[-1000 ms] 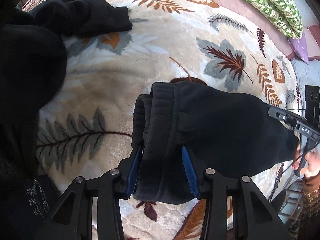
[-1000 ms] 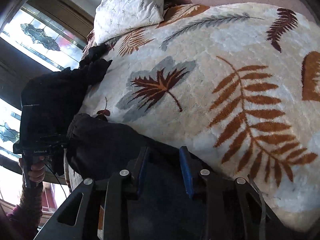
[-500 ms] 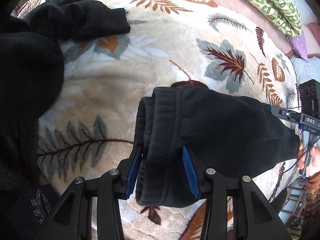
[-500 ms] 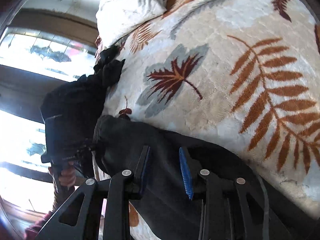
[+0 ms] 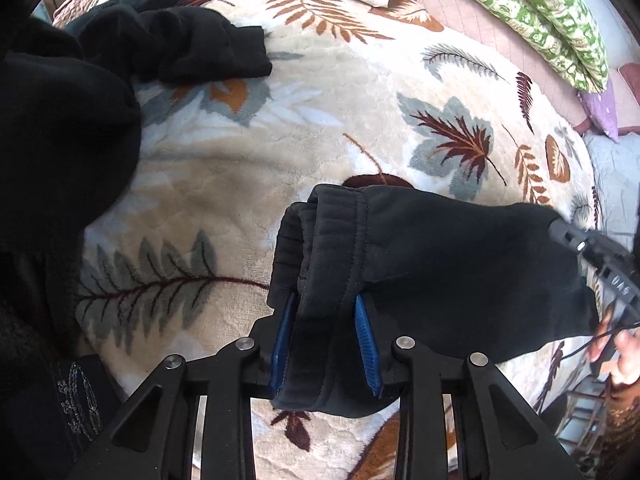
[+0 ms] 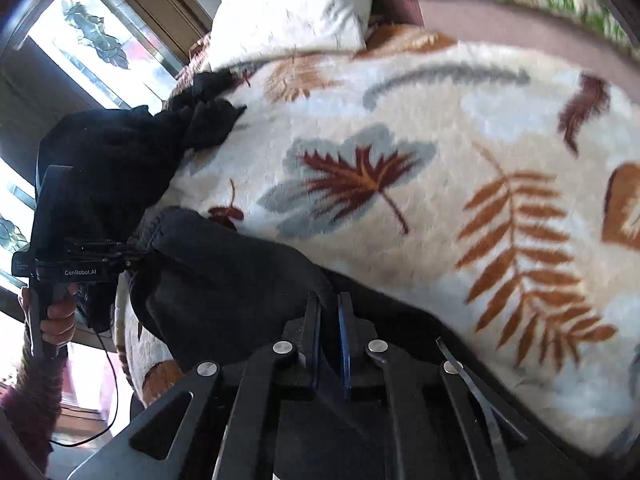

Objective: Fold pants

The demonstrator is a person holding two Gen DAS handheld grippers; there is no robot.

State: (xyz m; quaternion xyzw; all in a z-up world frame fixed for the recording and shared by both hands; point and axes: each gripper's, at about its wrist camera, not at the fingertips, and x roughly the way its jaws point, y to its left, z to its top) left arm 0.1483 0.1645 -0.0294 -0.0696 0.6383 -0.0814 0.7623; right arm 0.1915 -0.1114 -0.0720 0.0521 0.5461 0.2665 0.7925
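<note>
While the pants (image 5: 440, 264) lay partly folded on the blanket (image 5: 248, 168), just below its dark red leaf, you had both ends in hand. Your left gripper (image 5: 326, 336) had just been closing and clasped the thick ribbed waistband between its blue pads. Your right gripper (image 6: 329, 340) had just clamped down, jaws nearly together, pinching a thin edge of the cloth. I judged the fleece soft, limp and fairly light, likely to sag wherever it hung free. That bunched waistband gave the firmer hold; the thin edge seemed likelier to slip.
</note>
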